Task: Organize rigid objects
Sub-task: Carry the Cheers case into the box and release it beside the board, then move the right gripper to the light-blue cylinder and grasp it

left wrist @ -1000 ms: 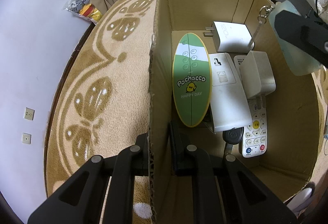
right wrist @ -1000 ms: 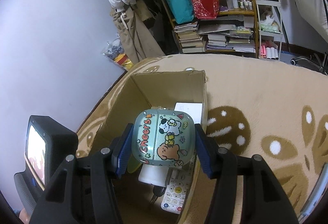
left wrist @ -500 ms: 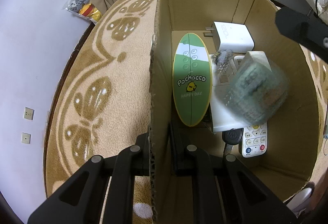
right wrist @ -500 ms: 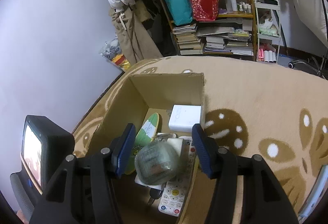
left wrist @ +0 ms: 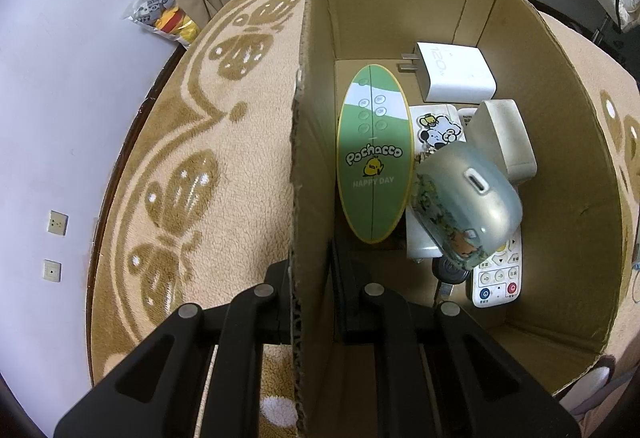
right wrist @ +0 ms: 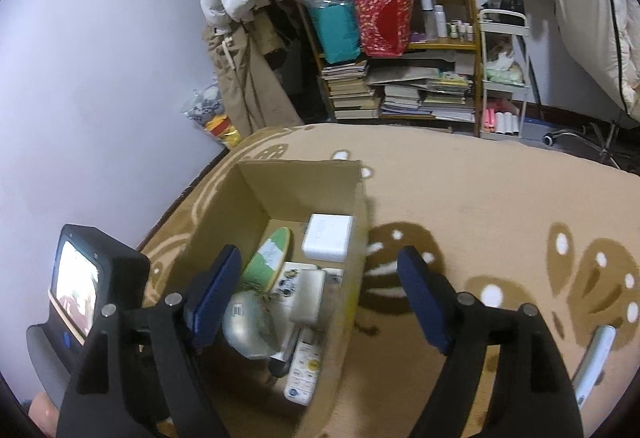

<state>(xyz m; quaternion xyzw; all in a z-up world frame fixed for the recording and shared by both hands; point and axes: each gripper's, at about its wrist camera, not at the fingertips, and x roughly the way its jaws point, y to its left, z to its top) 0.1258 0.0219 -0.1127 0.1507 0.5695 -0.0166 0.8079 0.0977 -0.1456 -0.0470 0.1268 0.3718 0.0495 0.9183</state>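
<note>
Clamping the near wall of the cardboard box (left wrist: 400,1), with one finger outside on the rug (left wrist: 200,141) and one inside: so sits the left gripper (left wrist: 310,302), jaws drawn narrow on the cardboard edge, most likely to hold the box steady and keep its mouth from sliding while things drop in. Just right of that wall, leaning on edge against it: a green oval board (left wrist: 374,153) printed with a yellow chick, stood upright probably because flat room on the floor is taken. Further right, at the far end: a white charger (left wrist: 456,71) lying flat, prongs toward the board. Nearer, in a loose pile: a sticker-covered white slab (left wrist: 438,125), a cream block (left wrist: 502,133), and on top of these a pale blue domed case (left wrist: 468,201) with cartoon stickers, tilted, resting on the pile rather than the box floor, as a released thing would land. Under it: a black key fob (left wrist: 450,272) and a white remote (left wrist: 498,278) poking out toward the near end. Furthest right, above the box rim: the right gripper (right wrist: 320,298), blue pads wide apart and opening, nothing between them, apparently clear of the case and free to fetch another thing. Seemingly nothing loose on the visible rug.
</note>
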